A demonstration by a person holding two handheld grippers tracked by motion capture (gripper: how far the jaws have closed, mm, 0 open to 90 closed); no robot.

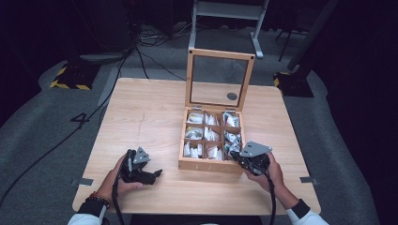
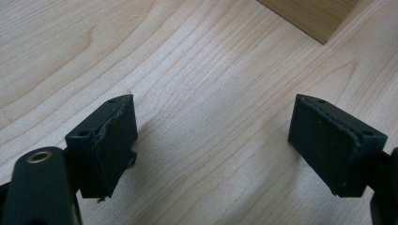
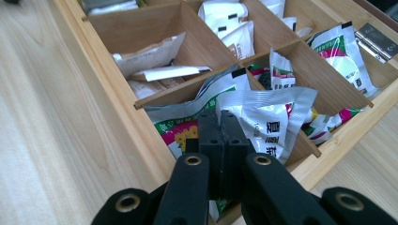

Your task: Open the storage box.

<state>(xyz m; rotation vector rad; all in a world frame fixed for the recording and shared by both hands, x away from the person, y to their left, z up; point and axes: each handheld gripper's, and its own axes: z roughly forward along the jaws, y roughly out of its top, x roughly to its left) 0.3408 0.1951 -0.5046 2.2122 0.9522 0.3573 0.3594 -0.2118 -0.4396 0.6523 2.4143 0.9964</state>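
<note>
R gripper (image 3: 220, 140) fingers clamp a sachet (image 3: 263, 117) in box (image 1: 206, 165); L gripper (image 2: 213, 145) fingers open w/ nothing between.

A light wooden table (image 1: 141, 117) with a clear grain stands in the middle of the high view, on a grey floor (image 1: 42, 136). Directly on it, right of the centre of the frame, lies a wooden box (image 1: 209, 165) with compartments, its glass lid (image 1: 220, 77) standing upright. Small grey tape pieces (image 1: 82, 182) stick at the left and right edges.
</note>
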